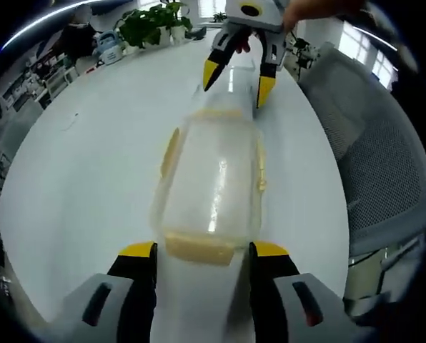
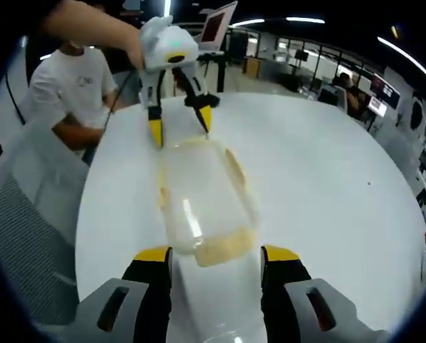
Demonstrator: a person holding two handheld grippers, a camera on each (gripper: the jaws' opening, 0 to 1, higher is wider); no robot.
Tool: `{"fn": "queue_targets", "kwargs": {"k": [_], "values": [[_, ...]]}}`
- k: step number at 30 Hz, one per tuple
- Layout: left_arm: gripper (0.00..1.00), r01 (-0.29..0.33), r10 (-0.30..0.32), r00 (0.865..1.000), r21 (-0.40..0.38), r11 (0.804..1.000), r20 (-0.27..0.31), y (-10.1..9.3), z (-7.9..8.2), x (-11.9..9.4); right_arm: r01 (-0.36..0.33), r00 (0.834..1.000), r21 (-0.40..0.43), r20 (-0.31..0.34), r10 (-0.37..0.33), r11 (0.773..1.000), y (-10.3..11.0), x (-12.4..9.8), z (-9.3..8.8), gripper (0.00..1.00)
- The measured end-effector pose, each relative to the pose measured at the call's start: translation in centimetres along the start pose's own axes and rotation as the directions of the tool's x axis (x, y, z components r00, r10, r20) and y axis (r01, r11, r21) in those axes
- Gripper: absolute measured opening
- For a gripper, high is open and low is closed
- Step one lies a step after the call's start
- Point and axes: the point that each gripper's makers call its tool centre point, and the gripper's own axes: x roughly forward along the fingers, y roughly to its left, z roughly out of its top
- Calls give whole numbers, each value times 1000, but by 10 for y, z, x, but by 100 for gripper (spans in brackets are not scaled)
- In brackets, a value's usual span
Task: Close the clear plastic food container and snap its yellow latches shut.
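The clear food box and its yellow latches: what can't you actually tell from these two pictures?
- Whether the lid of the container is fully seated: both views, clear plastic blurs into the white table.
- Whether the near yellow latch is snapped: left gripper view, soft focus.
- Far latch: right gripper view, too small, between the left gripper jaws.
- Container's contents: glare.

Nothing here can be read. The clear container [image 1: 211,187] on the white table [image 1: 91,171] carries no label or print that shows, and the screens [image 2: 379,102] far across the room glow too small and blurred to make out any words.
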Motion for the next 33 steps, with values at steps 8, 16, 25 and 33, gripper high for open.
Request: {"fn": "queue_targets", "kwargs": {"k": [8, 16, 25, 33], "values": [[52, 29, -28, 999, 45, 999, -43, -6, -6, 8, -55, 997, -72, -57, 51, 996, 5, 10, -4, 50], [52, 32, -28, 998, 85, 996, -55, -3, -3, 8, -70, 994, -91, -87, 62, 993, 3, 16, -7, 50], [52, 47, -42, 997, 90, 995, -59, -1, -5, 10, -105, 989, -97, -111, 94, 990, 0, 24, -9, 51], [51, 85, -80, 995, 90, 992, -63, -3, -4, 12, -172, 977, -100, -143, 157, 980, 6, 32, -11, 50]]}}
